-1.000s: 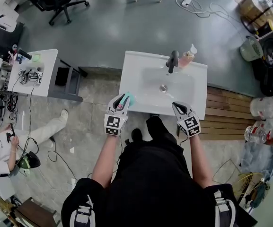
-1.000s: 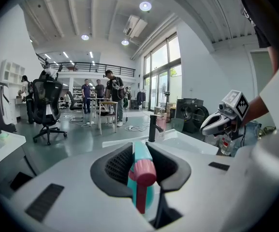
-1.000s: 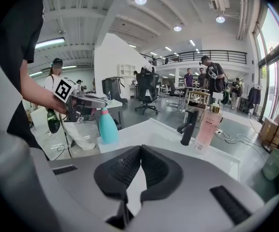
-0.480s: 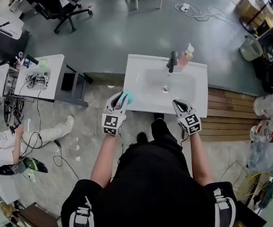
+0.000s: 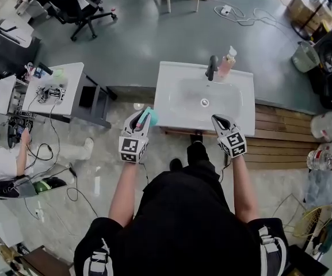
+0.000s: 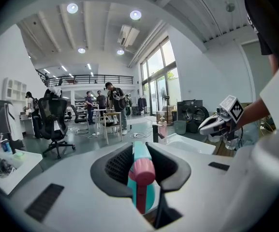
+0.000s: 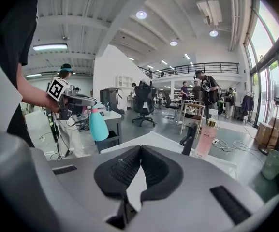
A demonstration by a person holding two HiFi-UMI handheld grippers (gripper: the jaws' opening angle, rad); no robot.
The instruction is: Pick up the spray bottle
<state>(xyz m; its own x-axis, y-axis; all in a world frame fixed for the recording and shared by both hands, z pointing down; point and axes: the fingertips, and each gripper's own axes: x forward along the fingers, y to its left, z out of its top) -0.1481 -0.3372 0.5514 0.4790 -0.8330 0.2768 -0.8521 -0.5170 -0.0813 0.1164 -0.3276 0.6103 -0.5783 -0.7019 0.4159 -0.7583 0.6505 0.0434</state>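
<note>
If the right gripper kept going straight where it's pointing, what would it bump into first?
Probably the white sink: the right gripper tilts slightly down toward its top. The faucet and pink soap bottle stand farther back, to the right. Depth is unclear.

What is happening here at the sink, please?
A person stands at a white sink with tongs in each hand. The left tongs are shut on a teal spray bottle with a pink head, held in the air near the sink's front left corner. The right tongs are shut and empty. A faucet and a soap bottle stand at the back.
</note>
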